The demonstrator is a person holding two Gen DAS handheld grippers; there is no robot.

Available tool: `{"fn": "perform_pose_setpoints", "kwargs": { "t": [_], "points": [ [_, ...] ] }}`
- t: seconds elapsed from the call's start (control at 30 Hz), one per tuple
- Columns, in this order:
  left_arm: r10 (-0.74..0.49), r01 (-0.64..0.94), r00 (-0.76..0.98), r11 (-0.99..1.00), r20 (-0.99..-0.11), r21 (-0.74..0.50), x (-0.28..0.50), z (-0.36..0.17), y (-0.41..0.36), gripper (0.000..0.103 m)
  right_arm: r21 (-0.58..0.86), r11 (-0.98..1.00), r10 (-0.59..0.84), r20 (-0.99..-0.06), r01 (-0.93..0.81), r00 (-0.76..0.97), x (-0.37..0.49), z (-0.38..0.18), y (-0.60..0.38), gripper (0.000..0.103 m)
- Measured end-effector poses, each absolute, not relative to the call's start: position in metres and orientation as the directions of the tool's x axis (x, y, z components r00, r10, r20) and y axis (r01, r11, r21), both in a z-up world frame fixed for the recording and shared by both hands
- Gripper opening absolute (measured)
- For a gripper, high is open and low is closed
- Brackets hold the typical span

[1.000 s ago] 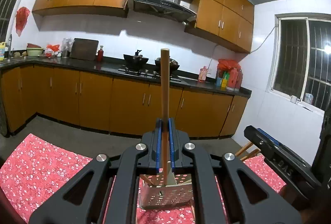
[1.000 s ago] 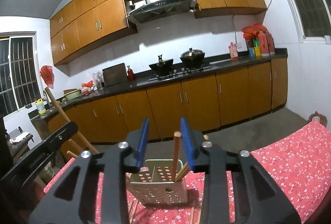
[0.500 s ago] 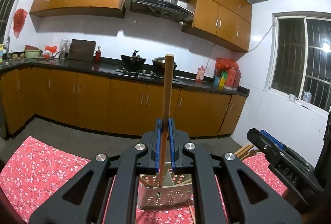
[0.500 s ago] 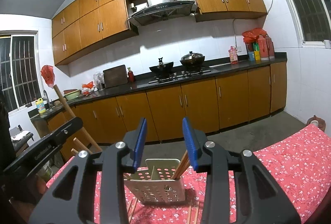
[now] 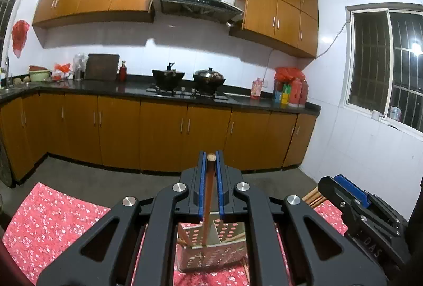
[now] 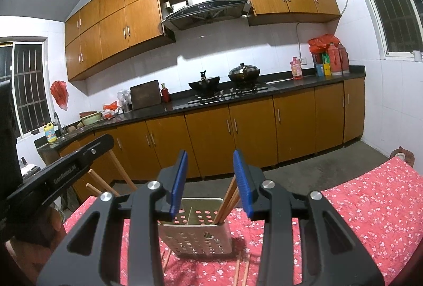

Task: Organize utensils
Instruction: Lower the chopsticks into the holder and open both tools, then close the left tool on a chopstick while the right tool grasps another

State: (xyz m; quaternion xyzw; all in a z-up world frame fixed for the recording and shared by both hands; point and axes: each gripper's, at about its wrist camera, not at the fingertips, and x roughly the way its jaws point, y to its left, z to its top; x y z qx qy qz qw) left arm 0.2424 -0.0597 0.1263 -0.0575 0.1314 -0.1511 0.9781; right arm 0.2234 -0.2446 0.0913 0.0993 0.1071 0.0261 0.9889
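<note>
A perforated metal utensil holder point(image 5: 211, 251) stands on the red flowered cloth point(image 5: 53, 220), right below my left gripper point(image 5: 210, 161). A wooden chopstick point(image 5: 208, 196) stands between the left gripper's blue pads, its lower end down in the holder; the pads look slightly parted around it. In the right wrist view the holder point(image 6: 195, 235) holds several chopsticks point(image 6: 227, 204) in its right compartment. My right gripper point(image 6: 210, 175) is open and empty just above it.
Loose chopsticks point(image 6: 242, 270) lie on the cloth around the holder's base. Chopstick ends point(image 5: 313, 197) stick up by the right gripper body in the left wrist view. Kitchen cabinets point(image 6: 238, 132) and a stove counter stand beyond the table edge.
The chopstick in the left gripper has slid down into the holder, its top now level with the pad tips. The right gripper has opened wider and left its chopstick in the holder.
</note>
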Motion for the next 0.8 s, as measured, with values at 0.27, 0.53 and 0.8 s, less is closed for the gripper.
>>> {"fn": "perform_pose_setpoints", "kwargs": {
  "t": [0.27,0.53,0.8],
  "points": [
    [-0.302,0.272,0.934,0.947,-0.19,-0.17,0.231,0.137,-0.047,0.036,0.198,0.98,0.065,-0.202,-0.025,0.977,0.214,0.088,-0.25,0.036],
    [-0.289,0.249,0.944,0.942,-0.162,-0.225,0.202,0.14,-0.008,0.036,0.204,0.979,0.018,-0.227,0.029,0.974,0.179,0.071,-0.272,0.036],
    [-0.201,0.139,0.913,0.971,-0.354,-0.193,0.18,0.071,0.029,0.036,0.234,0.966,0.028,-0.523,0.111,0.852,0.178,-0.018,-0.298,0.036]
  ]
}}
